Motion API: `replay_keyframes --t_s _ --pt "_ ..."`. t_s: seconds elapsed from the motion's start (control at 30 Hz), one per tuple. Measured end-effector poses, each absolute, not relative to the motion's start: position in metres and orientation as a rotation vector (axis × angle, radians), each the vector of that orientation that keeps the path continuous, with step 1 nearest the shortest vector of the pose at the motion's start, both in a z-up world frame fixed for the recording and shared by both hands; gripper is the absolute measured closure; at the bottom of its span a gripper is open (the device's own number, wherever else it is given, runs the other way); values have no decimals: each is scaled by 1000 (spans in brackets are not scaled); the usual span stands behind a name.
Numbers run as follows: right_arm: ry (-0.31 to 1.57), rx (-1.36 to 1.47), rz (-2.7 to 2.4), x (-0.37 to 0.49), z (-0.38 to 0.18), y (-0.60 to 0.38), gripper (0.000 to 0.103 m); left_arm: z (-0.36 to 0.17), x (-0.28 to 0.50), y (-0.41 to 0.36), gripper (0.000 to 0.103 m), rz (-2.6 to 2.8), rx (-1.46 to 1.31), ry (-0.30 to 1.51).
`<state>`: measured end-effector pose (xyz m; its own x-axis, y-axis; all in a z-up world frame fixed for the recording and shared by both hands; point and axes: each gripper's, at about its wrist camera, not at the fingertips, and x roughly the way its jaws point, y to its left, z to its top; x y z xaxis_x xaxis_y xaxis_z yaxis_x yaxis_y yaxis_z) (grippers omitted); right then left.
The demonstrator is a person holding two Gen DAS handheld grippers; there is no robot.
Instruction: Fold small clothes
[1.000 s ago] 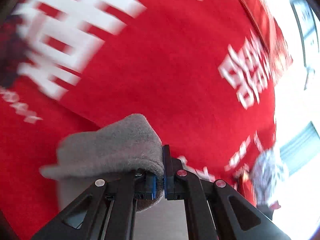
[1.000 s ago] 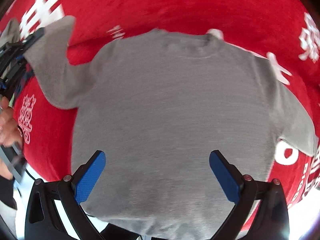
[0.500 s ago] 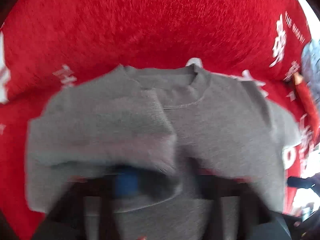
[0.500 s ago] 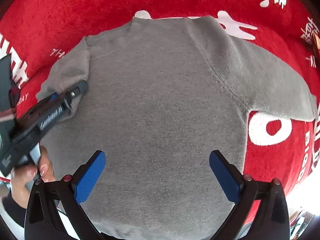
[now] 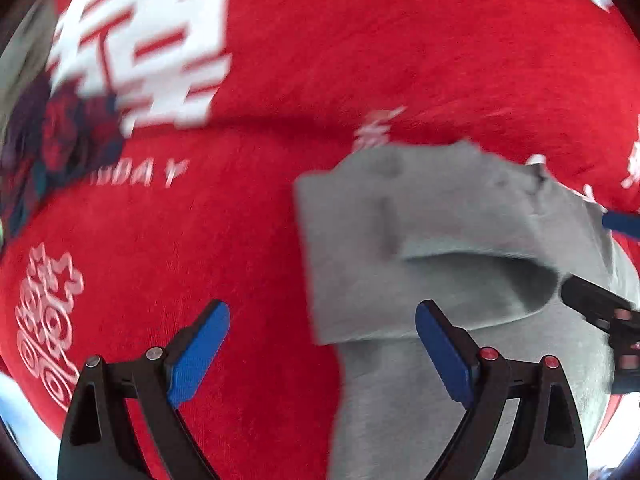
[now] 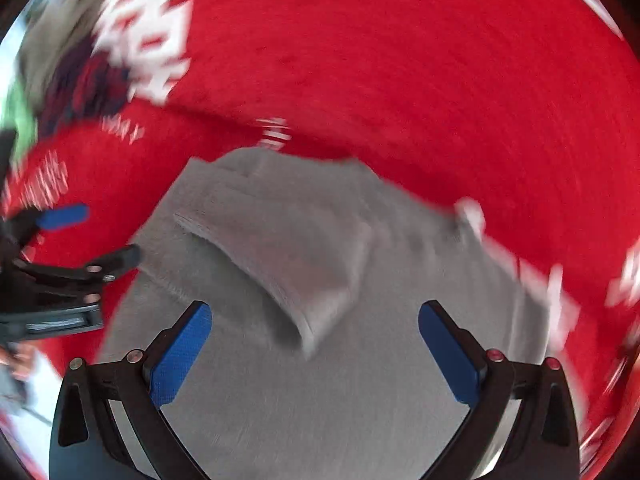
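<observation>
- Here, left wrist view: the left gripper (image 5: pixel 322 354) has its jaws spread wide and holds nothing. It hovers over the red blanket (image 5: pixel 248 240), with the grey sweater (image 5: pixel 432 240) just beside its right-hand finger.
- The sleeve (image 5: pixel 472 280) lies folded across the sweater body, its edge lifted into an open loop. Risk: a passing finger may snag this loop and undo the fold.
- Right wrist view: the right gripper (image 6: pixel 314 354) is likewise spread and empty, above the sweater (image 6: pixel 360 380).
- The sweater is soft, matte knit fleece; the blanket is fuzzy with white print. Risk: the high-friction pile may drag the cloth and bunch it.
</observation>
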<state>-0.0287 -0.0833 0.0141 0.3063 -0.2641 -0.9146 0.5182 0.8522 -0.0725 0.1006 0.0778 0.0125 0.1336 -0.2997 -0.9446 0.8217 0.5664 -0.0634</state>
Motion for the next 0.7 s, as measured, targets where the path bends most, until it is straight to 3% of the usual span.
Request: replay_keyframes --t_s 0.07,0.13,0.17,0.2,0.43,0.7 --pt "1200 90 -515 5 -5 -75 8 0 109 86 9 -834 514 1222" --pt "1264 -19 -528 26 -26 -74 35 -12 112 86 9 -820 500 1239" --pt "1310 -23 -513 34 -38 -77 74 -19 114 85 8 -817 498 1247" --pt "1325 34 -487 36 -43 -83 97 -23 113 84 8 -816 492 1256" --pt "878 734 -645 -76 5 -160 96 -16 118 80 8 -860 401 1317" --pt "652 1352 -753 -196 -63 -193 91 -15 136 72 8 -818 394 1324"
